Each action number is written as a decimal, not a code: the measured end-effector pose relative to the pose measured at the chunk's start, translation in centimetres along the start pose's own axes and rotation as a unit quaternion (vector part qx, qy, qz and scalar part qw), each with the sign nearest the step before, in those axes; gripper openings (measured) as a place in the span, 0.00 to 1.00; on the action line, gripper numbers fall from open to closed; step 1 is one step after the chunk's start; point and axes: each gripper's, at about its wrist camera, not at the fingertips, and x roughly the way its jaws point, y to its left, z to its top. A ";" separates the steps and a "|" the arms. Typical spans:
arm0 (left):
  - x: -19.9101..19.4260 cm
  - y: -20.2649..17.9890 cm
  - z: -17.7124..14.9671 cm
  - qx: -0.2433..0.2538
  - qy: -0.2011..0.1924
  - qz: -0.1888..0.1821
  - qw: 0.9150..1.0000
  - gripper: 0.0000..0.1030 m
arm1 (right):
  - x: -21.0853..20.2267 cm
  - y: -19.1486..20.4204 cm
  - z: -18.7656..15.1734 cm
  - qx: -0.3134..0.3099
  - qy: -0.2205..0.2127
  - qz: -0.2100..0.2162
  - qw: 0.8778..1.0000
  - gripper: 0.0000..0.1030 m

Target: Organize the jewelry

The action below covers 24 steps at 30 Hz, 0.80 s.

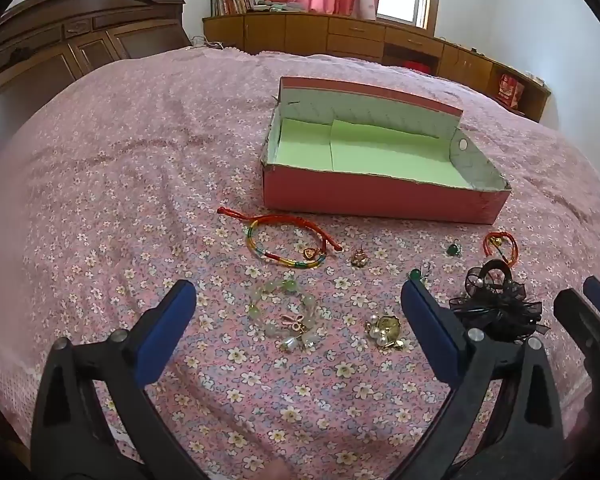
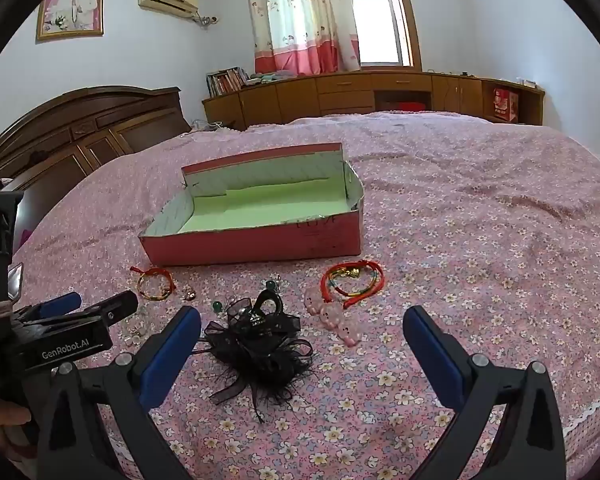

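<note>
A pink open box [image 1: 380, 200] with a green floor sits on the bed; it also shows in the right wrist view [image 2: 260, 244]. In front of it lie a rainbow cord bracelet [image 1: 284, 246], a pale green bead bracelet [image 1: 284, 316], a gold pearl brooch [image 1: 384, 330], a small pendant [image 1: 358, 258], green earrings [image 1: 454, 249] and a black bow hairpiece [image 2: 260, 344]. A red cord bracelet [image 2: 352, 280] and pink clips [image 2: 334, 316] lie right of the bow. My left gripper [image 1: 300, 300] is open just above the bead bracelet. My right gripper [image 2: 302, 326] is open over the bow and clips.
The bed has a pink flowered cover [image 1: 120, 200]. A dark wooden headboard [image 1: 60, 40] stands at the left, and low wooden cabinets [image 2: 380, 92] run along the far wall under a curtained window. The bed's lace edge [image 2: 592, 404] is near the right gripper.
</note>
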 end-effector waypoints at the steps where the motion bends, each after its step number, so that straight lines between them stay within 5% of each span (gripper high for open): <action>1: 0.0 -0.1 0.0 0.002 -0.002 0.001 1.000 0.93 | 0.0 0.0 0.0 -0.001 -0.003 0.000 1.000 1.00; 24: -0.3 -0.2 0.5 0.005 0.007 -0.005 1.000 0.92 | -0.2 0.0 0.0 0.001 0.002 0.001 1.000 1.00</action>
